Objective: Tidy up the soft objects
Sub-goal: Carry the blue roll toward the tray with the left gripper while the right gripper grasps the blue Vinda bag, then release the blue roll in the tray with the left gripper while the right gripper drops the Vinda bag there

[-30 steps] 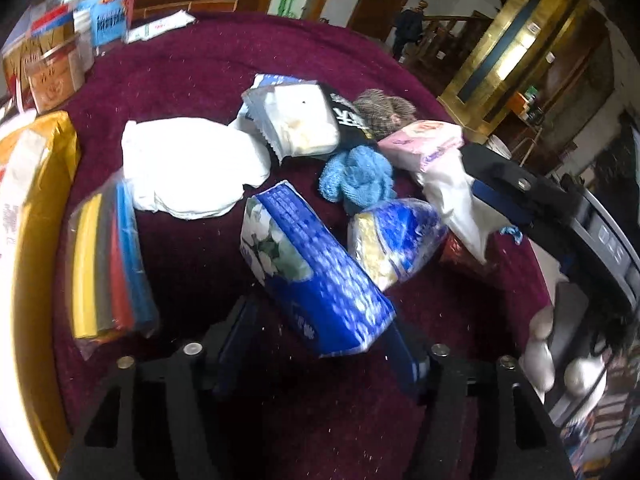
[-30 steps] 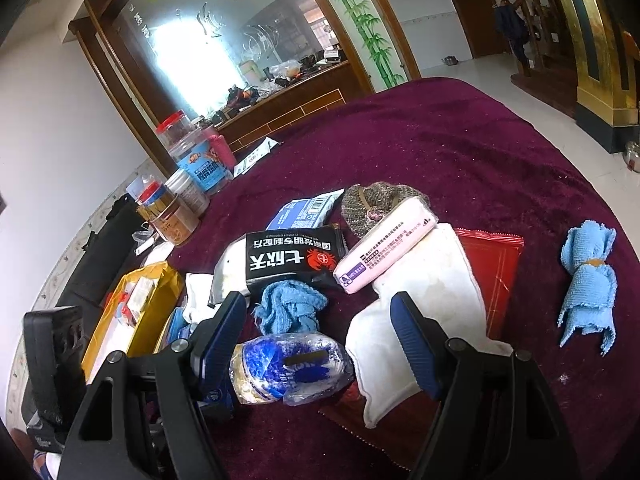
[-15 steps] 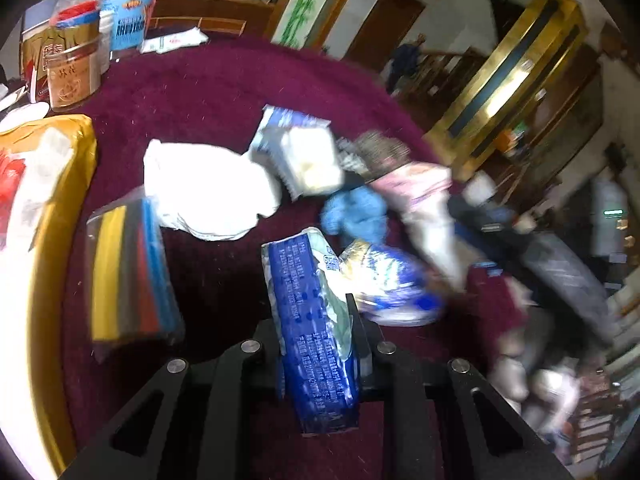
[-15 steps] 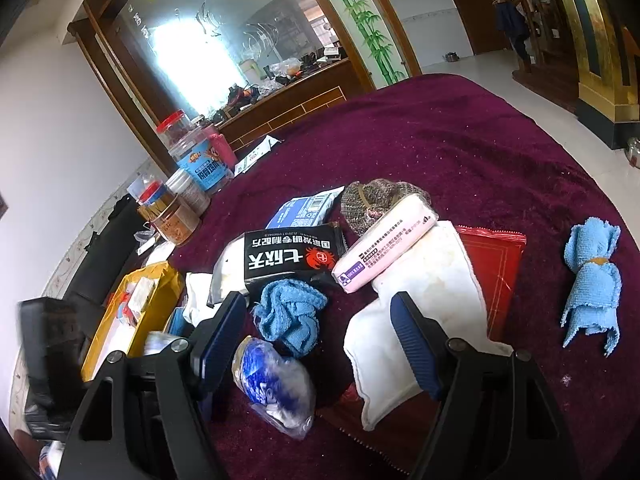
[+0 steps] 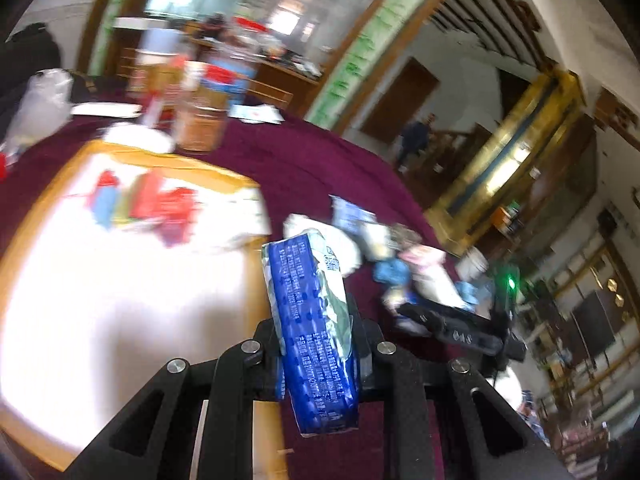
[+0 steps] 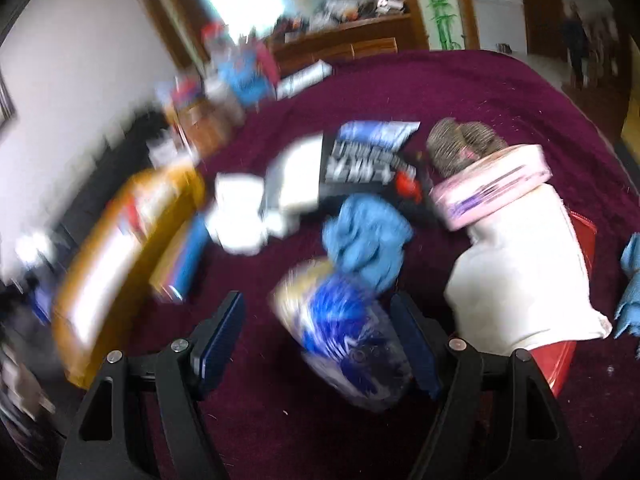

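Observation:
My left gripper (image 5: 316, 344) is shut on a blue tissue pack (image 5: 312, 320) and holds it upright above the maroon table, beside a large yellow-edged white bag (image 5: 120, 288). My right gripper (image 6: 320, 340) is open, its jaws on either side of a blue and gold plastic bag (image 6: 344, 340) lying on the cloth. A blue towel (image 6: 368, 236), a pink pack (image 6: 488, 192), a white cloth (image 6: 524, 280) and a black packet (image 6: 360, 160) lie just beyond. Both views are blurred.
Jars and boxes (image 5: 200, 112) stand at the far left of the table. A brown knitted thing (image 6: 464, 140) lies behind the pink pack. A red packet (image 6: 576, 236) lies under the white cloth. Another blue towel (image 6: 632, 280) is at the right edge.
My left gripper closed on the blue tissue pack, lifted it and swung left toward the yellow-edged bag. My right gripper moved forward and down around the blue and gold bag.

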`<action>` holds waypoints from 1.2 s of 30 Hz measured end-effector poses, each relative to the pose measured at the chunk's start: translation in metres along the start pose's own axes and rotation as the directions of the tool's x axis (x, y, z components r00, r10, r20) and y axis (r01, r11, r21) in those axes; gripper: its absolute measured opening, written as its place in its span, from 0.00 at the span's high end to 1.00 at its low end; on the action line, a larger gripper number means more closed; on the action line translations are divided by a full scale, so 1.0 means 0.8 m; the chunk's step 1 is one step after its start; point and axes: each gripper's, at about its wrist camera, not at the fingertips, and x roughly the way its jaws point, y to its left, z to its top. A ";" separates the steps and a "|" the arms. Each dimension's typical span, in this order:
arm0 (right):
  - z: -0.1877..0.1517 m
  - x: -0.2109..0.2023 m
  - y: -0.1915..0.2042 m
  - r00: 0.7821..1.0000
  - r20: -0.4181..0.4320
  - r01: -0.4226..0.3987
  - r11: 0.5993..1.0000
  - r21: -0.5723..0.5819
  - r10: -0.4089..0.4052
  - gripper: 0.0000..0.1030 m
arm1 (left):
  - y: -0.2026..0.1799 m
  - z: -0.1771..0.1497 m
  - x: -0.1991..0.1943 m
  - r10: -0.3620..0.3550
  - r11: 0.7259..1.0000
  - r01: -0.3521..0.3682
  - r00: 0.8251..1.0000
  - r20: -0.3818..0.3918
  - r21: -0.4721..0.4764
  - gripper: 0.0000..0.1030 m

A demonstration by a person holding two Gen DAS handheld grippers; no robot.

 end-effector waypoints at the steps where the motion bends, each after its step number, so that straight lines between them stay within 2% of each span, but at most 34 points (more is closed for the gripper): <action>1: -0.002 0.006 0.007 0.999 -0.019 0.037 0.999 -0.031 -0.038 0.29 | 0.018 0.000 -0.005 0.024 0.999 -0.024 1.000 0.002 -0.023 0.79; 3: -0.009 0.019 0.022 0.991 -0.056 0.114 0.989 -0.093 -0.120 0.30 | 0.048 -0.001 -0.010 0.069 0.996 -0.069 0.998 -0.004 -0.060 0.79; 4: -0.011 0.021 0.026 0.986 -0.060 0.149 0.983 -0.110 -0.156 0.36 | 0.063 0.000 -0.013 0.092 0.993 -0.093 0.996 -0.009 -0.075 0.79; 5: -0.011 0.021 0.028 0.983 -0.061 0.168 0.979 -0.116 -0.176 0.47 | 0.072 0.001 -0.015 0.110 0.990 -0.111 0.994 -0.011 -0.084 0.79; 8: -0.011 0.018 0.032 0.977 -0.065 0.194 0.974 -0.118 -0.203 0.51 | 0.101 0.003 -0.022 0.151 0.982 -0.152 0.988 -0.016 -0.110 0.79; 12: -0.014 0.007 0.036 0.976 -0.049 0.205 0.972 -0.115 -0.212 0.51 | 0.117 0.003 -0.021 0.164 0.978 -0.166 0.986 -0.024 -0.122 0.79; 17: 0.000 -0.025 0.063 0.978 0.007 0.209 0.970 -0.122 -0.209 0.51 | 0.125 0.018 0.002 0.178 0.977 -0.187 0.980 -0.084 -0.107 0.79; 20: 0.008 -0.036 0.092 0.987 0.018 0.162 0.976 -0.145 -0.161 0.51 | 0.122 0.030 0.021 0.180 0.978 -0.190 0.977 -0.116 -0.083 0.79; 24: 0.018 -0.022 0.141 0.998 -0.018 0.058 0.983 -0.174 -0.062 0.51 | 0.119 0.044 0.047 0.178 0.980 -0.190 0.971 -0.157 -0.061 0.79; 30: 0.040 0.021 0.214 0.990 -0.106 -0.113 0.978 -0.174 0.095 0.51 | 0.132 0.066 0.095 0.226 0.969 -0.242 0.953 -0.200 -0.057 0.77; 31: 0.044 0.031 0.227 0.985 -0.125 -0.136 0.976 -0.173 0.115 0.51 | 0.136 0.067 0.100 0.234 0.965 -0.252 0.950 -0.209 -0.068 0.73; 32: 0.046 0.040 0.238 0.982 -0.139 -0.150 0.973 -0.173 0.127 0.51 | 0.141 0.068 0.105 0.231 0.963 -0.255 0.948 -0.220 -0.088 0.64; 33: 0.048 0.052 0.250 0.978 -0.158 -0.162 0.971 -0.176 0.135 0.51 | 0.145 0.068 0.107 0.218 0.962 -0.248 0.950 -0.224 -0.113 0.61; 35: 0.050 0.070 0.268 0.972 -0.191 -0.174 0.968 -0.179 0.140 0.51 | 0.151 0.068 0.096 0.193 0.961 -0.227 0.960 -0.205 -0.158 0.47; 36: 0.051 0.081 0.275 0.967 -0.211 -0.182 0.968 -0.174 0.144 0.51 | 0.153 0.068 0.090 0.182 0.961 -0.215 0.964 -0.192 -0.171 0.46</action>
